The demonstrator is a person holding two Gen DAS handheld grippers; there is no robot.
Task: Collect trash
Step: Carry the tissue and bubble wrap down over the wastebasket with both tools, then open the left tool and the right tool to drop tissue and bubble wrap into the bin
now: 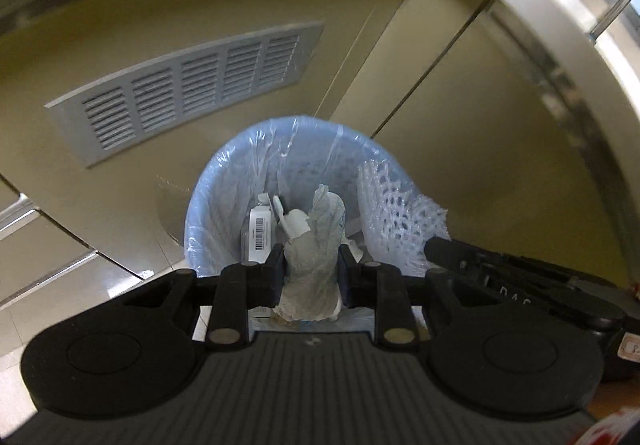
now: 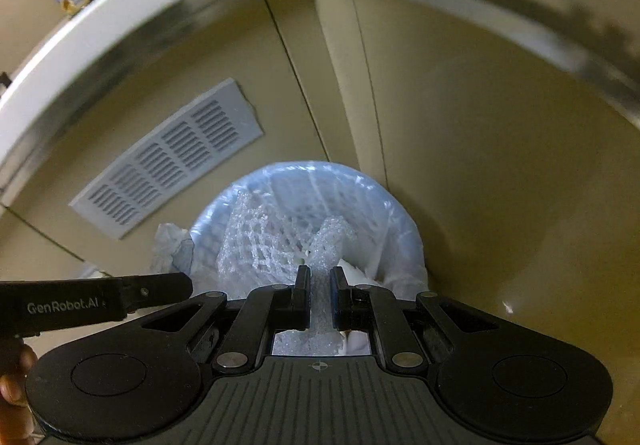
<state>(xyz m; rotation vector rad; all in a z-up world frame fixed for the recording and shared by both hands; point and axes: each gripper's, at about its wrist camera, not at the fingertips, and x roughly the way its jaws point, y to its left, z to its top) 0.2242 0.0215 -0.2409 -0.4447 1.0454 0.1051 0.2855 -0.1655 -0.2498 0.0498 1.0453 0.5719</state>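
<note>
Fingers of the left gripper (image 1: 311, 269) are clamped on crumpled paper (image 1: 310, 269), the right gripper (image 2: 320, 297) on foam netting (image 2: 272, 245), above the lined bin (image 1: 240, 173); springy netting may be snagged on the rim.

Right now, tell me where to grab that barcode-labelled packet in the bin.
Grip the barcode-labelled packet by its upper end, coming from above. It stands upright against the lined bin wall, with crumpled paper crowding its right side, so probably only the top is free.
</note>
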